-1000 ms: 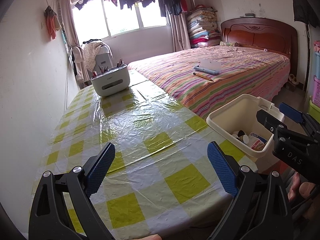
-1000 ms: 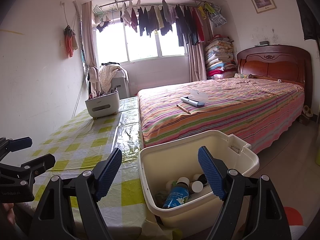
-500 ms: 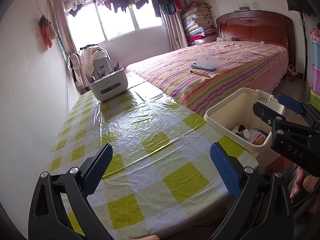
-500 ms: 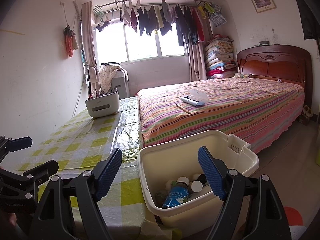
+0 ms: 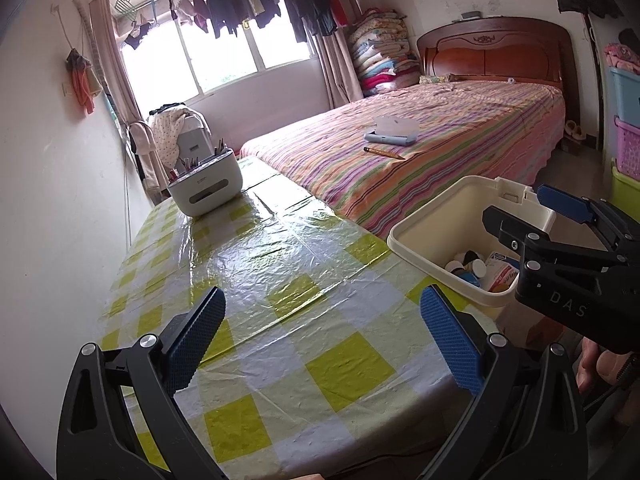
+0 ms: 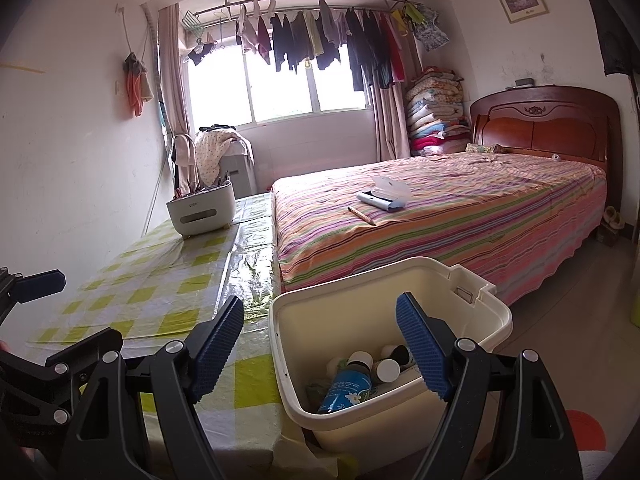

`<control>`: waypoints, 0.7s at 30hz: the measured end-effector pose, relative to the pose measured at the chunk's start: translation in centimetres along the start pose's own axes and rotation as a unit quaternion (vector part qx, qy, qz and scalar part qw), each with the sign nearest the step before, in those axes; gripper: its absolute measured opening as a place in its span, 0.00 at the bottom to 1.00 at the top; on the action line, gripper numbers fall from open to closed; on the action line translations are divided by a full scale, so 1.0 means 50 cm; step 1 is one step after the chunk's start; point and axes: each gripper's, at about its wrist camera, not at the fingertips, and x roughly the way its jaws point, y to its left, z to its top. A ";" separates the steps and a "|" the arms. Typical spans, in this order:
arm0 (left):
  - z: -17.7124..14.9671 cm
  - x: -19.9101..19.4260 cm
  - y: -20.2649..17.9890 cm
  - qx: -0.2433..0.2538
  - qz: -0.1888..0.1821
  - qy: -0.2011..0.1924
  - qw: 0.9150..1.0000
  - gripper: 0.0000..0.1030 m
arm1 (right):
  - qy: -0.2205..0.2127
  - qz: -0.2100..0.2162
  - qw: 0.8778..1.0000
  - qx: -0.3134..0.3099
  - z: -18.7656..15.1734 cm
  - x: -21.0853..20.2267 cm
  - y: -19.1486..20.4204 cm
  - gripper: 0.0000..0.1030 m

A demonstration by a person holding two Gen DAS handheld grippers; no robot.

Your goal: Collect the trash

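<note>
Both black two-finger grippers, left (image 5: 320,340) and right (image 6: 320,344), gape empty beside the cream plastic trash bin (image 6: 496,312) at lower right, which could tip if nudged off the yellow-checked table's (image 5: 280,280) edge.

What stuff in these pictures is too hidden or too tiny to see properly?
- Bottom of the cream plastic bin: right wrist view, the blue-labelled bottle and white caps cover it; the right gripper finger hides more.
- Bin's far contents: left wrist view, its own wall blocks them.
- Small print on the white desk organiser: both views, too small.
- Person holding the tools: cut off by the frame edges.
</note>
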 end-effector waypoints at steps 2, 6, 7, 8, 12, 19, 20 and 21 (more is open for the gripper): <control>0.002 -0.002 -0.004 0.000 -0.002 -0.002 1.000 0.94 | 0.000 -0.001 1.000 -0.001 0.000 0.000 -0.001 0.74; 0.005 -0.002 -0.013 0.005 -0.005 -0.006 1.000 0.94 | 0.000 -0.001 1.000 0.001 -0.001 -0.002 -0.004 0.74; 0.005 -0.003 -0.015 0.007 -0.005 -0.007 1.000 0.94 | 0.001 -0.001 1.000 0.002 0.001 -0.001 -0.008 0.74; 0.005 -0.004 -0.017 0.008 -0.005 -0.009 1.000 0.94 | 0.001 -0.001 1.000 0.003 0.001 -0.001 -0.010 0.74; 0.005 -0.005 -0.022 0.008 -0.013 -0.009 1.000 0.94 | 0.002 0.000 1.000 0.005 0.001 -0.002 -0.014 0.74; 0.000 -0.002 -0.025 0.014 -0.014 -0.009 1.000 0.94 | 0.003 0.000 1.000 0.005 0.001 -0.002 -0.014 0.74; 0.000 0.000 -0.026 0.015 -0.013 -0.008 1.000 0.94 | 0.002 0.000 1.000 0.005 0.001 -0.002 -0.014 0.74; 0.000 0.001 -0.025 0.014 -0.012 -0.007 1.000 0.94 | 0.002 -0.001 1.000 0.005 0.001 -0.003 -0.014 0.74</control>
